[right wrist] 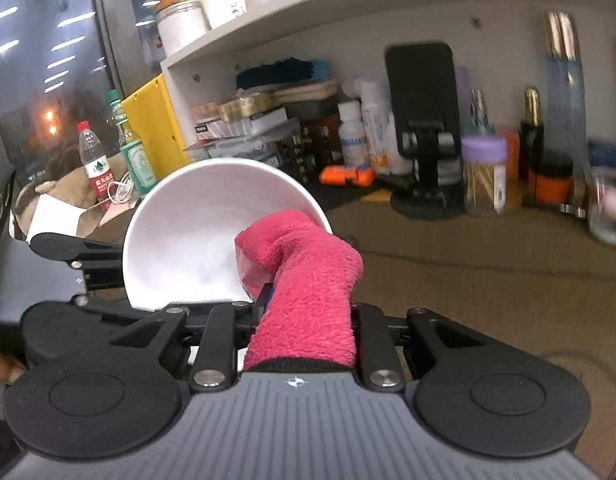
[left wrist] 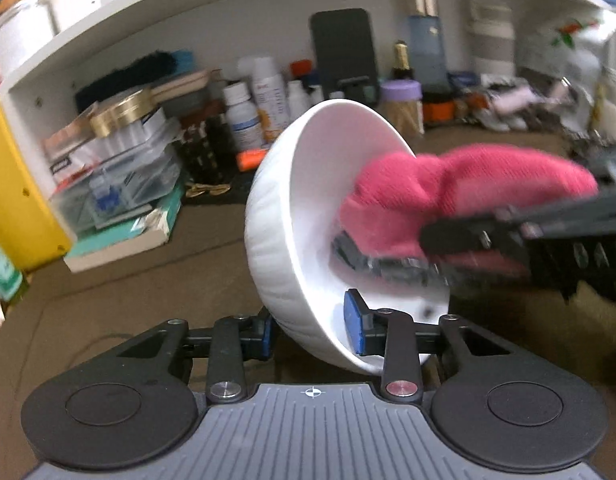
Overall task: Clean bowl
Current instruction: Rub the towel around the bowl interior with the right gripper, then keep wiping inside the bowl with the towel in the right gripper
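A white bowl (left wrist: 292,216) is held tilted above the table, its opening facing right. My left gripper (left wrist: 312,332) is shut on the bowl's lower rim, one blue pad inside, one outside. My right gripper (right wrist: 308,304) is shut on a pink cloth (right wrist: 308,280). The cloth's front end pushes into the bowl (right wrist: 180,236). In the left wrist view the pink cloth (left wrist: 460,196) and the right gripper's black fingers (left wrist: 388,260) are inside the bowl, blurred by motion.
A white shelf unit (left wrist: 228,12) stands behind, packed with bottles, boxes, a phone on a stand (right wrist: 422,120) and a purple-lidded toothpick jar (right wrist: 484,176). The brown table surface (right wrist: 468,280) lies below. Water bottles (right wrist: 94,160) stand at the far left.
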Demonstrator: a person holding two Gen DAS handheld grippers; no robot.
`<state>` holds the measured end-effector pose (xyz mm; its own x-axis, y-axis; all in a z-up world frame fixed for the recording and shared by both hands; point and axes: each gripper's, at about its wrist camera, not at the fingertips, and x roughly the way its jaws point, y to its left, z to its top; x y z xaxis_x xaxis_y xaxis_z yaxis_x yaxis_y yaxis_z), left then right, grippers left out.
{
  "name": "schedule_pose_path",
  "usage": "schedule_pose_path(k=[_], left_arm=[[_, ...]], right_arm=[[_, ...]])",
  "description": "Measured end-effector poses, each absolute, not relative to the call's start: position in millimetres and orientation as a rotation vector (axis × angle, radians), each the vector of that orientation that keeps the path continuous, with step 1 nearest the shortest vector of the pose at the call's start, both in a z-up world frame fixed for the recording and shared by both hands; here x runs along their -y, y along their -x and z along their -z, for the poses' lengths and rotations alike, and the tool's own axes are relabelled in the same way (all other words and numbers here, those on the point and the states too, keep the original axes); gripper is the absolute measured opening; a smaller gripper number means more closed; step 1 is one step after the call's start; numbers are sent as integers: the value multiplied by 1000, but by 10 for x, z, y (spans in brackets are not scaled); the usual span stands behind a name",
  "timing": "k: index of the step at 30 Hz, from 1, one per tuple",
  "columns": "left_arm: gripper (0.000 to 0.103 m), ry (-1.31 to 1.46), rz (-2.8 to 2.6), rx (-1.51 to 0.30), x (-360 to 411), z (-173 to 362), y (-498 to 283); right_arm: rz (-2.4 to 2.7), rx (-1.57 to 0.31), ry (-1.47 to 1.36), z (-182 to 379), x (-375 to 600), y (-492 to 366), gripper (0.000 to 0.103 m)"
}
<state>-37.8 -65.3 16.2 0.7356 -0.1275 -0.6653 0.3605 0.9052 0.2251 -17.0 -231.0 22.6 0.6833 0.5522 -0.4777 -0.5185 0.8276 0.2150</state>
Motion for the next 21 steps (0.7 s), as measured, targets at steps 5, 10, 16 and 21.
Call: schedule_pose_path(k=[5, 10, 16, 21], left_arm=[[35, -446, 319, -700, 666, -193, 419], [36, -515, 363, -721, 642, -237, 359], [36, -549, 391, -743, 559, -275, 235], [37, -530, 369, -754, 495, -273, 117]], right_arm=[[-635, -469, 44, -416, 2136, 239, 22], [-760, -286, 258, -533, 1900, 537, 22], [-903, -240, 298, -504, 1988, 791, 22], [-714, -456, 31, -291, 2275, 403, 22]])
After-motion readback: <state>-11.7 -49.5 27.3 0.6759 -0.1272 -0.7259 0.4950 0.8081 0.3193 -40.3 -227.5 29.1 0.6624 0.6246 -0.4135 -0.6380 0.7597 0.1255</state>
